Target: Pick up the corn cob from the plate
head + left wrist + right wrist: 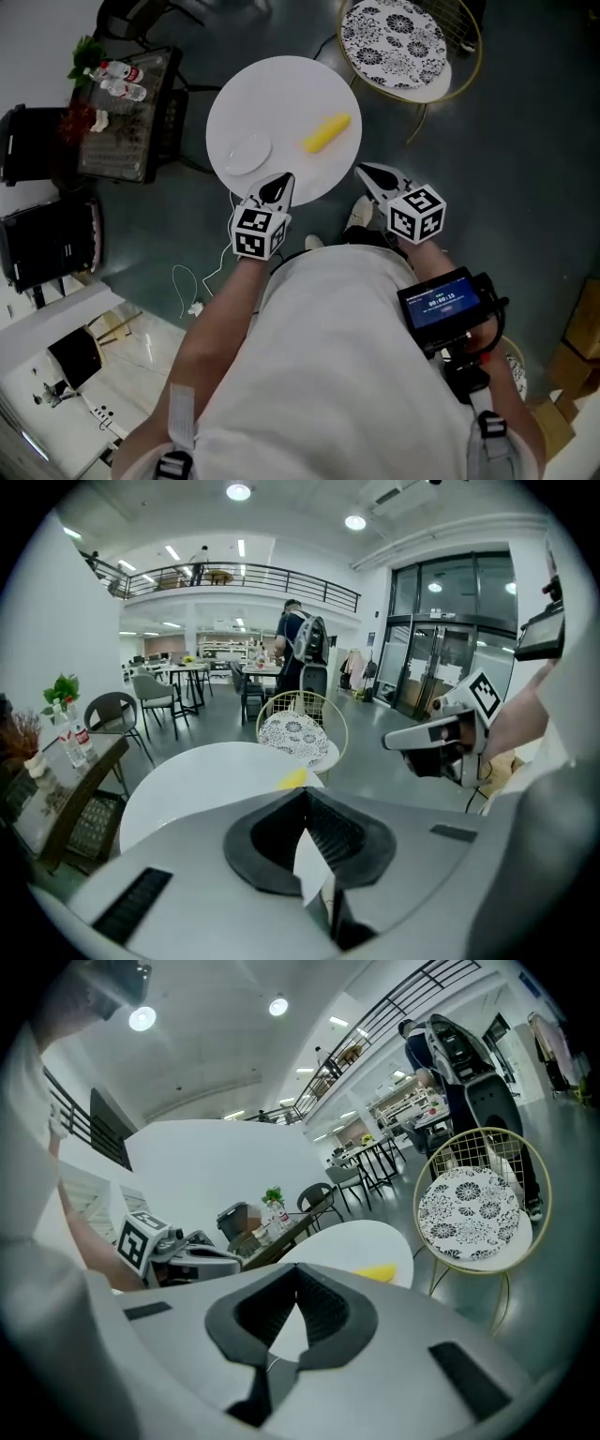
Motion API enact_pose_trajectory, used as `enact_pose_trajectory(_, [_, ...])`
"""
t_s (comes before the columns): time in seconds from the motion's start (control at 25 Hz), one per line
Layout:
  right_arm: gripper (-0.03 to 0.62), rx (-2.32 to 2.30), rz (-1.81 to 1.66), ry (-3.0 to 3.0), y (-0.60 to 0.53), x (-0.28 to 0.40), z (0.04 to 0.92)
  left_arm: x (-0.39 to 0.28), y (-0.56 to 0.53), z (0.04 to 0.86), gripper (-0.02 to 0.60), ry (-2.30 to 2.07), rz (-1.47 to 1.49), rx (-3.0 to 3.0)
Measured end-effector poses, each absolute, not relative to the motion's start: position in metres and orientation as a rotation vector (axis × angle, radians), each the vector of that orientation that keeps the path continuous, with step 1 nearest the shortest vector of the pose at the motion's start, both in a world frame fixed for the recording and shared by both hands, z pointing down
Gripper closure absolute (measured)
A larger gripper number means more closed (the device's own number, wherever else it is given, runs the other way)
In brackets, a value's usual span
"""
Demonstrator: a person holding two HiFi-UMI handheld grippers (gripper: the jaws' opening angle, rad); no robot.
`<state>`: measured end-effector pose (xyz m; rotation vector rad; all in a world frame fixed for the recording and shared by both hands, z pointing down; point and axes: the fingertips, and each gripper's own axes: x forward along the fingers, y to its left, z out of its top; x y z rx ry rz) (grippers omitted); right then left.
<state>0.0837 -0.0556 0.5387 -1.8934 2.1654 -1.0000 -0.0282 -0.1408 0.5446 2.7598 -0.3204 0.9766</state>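
A yellow corn cob (326, 133) lies on the round white table (281, 84), to the right of a small white plate (248, 152) that has nothing on it. My left gripper (284, 180) hovers at the table's near edge, below the plate and corn, its jaws shut on nothing. My right gripper (362, 170) hangs just off the table's right near edge, also shut and holding nothing. In the left gripper view the corn cob (292, 778) peeks out beyond the closed tips (305, 791). The right gripper view shows the corn cob (379, 1272) to the right of its tips (298, 1267).
A wire chair with a floral cushion (398, 42) stands beyond the table to the right. A dark side table (122, 112) with bottles and a plant stands left, with black chairs beside it. A white cable (192, 286) lies on the floor.
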Motion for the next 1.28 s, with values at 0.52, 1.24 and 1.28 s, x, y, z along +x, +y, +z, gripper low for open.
enact_pose_trajectory(0.52, [0.586, -1.910, -0.811, 2.260, -0.064, -0.019, 0.480, -0.161, -0.154, 0.505, 0.574, -0.465, 0.682, 2.705])
enact_pose_trajectory(1.24, [0.586, -1.925, -0.816, 2.277, -0.068, -0.031, 0.475, -0.160, -0.163, 0.495, 0.574, -0.430, 0.647, 2.732])
enact_pose_trajectory(1.28, [0.586, -1.924, -0.819, 2.278, -0.068, -0.032, 0.475, -0.160, -0.163, 0.495, 0.572, -0.428, 0.648, 2.733])
